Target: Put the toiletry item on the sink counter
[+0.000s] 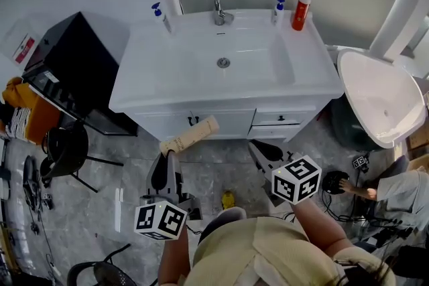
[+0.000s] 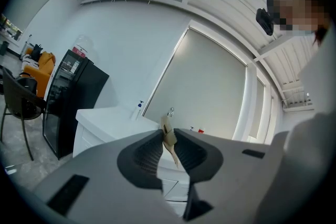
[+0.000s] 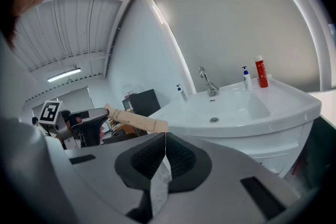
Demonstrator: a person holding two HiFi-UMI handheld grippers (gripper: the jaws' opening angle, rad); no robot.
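In the left claw (image 2: 168, 134), pinching a tan tube (image 1: 190, 135) by its lower end, squeezing it from both sides. Holding the tube in the air over the grey floor (image 1: 127, 177), slanting it up and right toward the worktop (image 1: 134, 98), near the front edge but not on it. Pressing the right claw (image 3: 166, 140) together on nothing, beside the left one, in front of the drawers (image 1: 280, 120). Looking past both onto a white basin (image 1: 255, 67) sunk in the worktop, with a tap (image 1: 219, 13) behind it. Seeing a pump bottle (image 1: 159, 13) at the back left corner, a second pump bottle (image 1: 278, 9) right of the tap and a red bottle (image 1: 301, 13) just beside that. Noting a black cabinet (image 1: 80, 57) left of the worktop and a toilet (image 1: 379, 97) to its right.
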